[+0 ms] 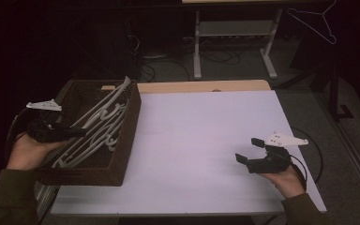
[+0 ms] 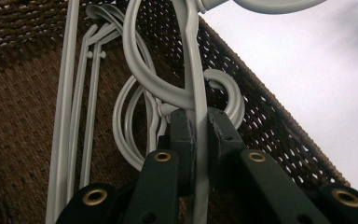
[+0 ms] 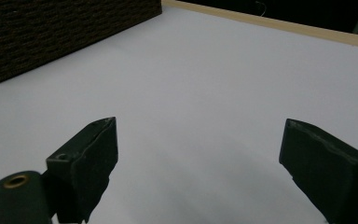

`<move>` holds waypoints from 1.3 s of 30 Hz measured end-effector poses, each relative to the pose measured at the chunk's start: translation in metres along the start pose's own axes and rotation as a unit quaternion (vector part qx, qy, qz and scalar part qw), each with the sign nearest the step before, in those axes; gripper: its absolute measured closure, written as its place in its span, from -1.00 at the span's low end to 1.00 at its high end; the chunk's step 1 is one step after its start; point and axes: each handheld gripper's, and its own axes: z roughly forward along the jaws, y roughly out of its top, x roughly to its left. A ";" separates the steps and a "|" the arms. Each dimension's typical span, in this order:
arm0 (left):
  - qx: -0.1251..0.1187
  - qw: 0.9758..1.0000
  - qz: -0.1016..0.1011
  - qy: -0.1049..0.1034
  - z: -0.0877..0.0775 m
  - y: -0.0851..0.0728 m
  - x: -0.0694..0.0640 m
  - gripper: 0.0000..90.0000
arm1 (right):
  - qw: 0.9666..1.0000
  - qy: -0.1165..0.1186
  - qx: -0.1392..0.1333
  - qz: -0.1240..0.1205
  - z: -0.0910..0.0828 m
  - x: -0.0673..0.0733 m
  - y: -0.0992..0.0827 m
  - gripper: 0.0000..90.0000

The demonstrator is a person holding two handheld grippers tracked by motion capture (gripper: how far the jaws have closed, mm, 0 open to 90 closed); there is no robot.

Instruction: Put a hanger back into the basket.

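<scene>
Left gripper view: left tongs point(image 2: 196, 135) pinch a white hanger point(image 2: 193, 70); right tongs point(image 3: 198, 163) gape wide, holding nothing.

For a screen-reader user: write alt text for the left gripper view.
The left gripper has its two black jaws shut on the thin bar of a white hanger. More white hangers lie beside it in a brown woven basket, with the white table beyond.

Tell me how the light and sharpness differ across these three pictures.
High view: dim, the room behind nearly black, the white table the brightest area, the basket dark. Left gripper view: the white hanger clamped in the left tongs is fairly sharp, the table at top right washed out. Right gripper view: the open right tongs are soft and dark, casting a faint shadow on the table.
</scene>
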 end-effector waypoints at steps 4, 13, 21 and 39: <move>0.009 1.000 0.003 -0.006 0.001 -0.003 0.000 0.82 | 1.000 -0.001 0.000 0.004 0.000 0.000 0.000 -0.75; 0.039 0.999 0.016 0.008 0.012 -0.006 0.008 0.82 | 1.000 -0.002 0.000 0.005 0.000 0.000 0.000 -0.75; 0.050 0.999 0.008 -0.003 0.023 -0.014 0.023 0.82 | 1.000 -0.003 0.000 0.006 0.000 -0.002 -0.001 -0.75; 0.068 0.998 -0.012 -0.006 0.036 -0.032 0.042 0.45 | 1.000 -0.005 -0.001 0.006 0.000 -0.002 -0.001 -0.75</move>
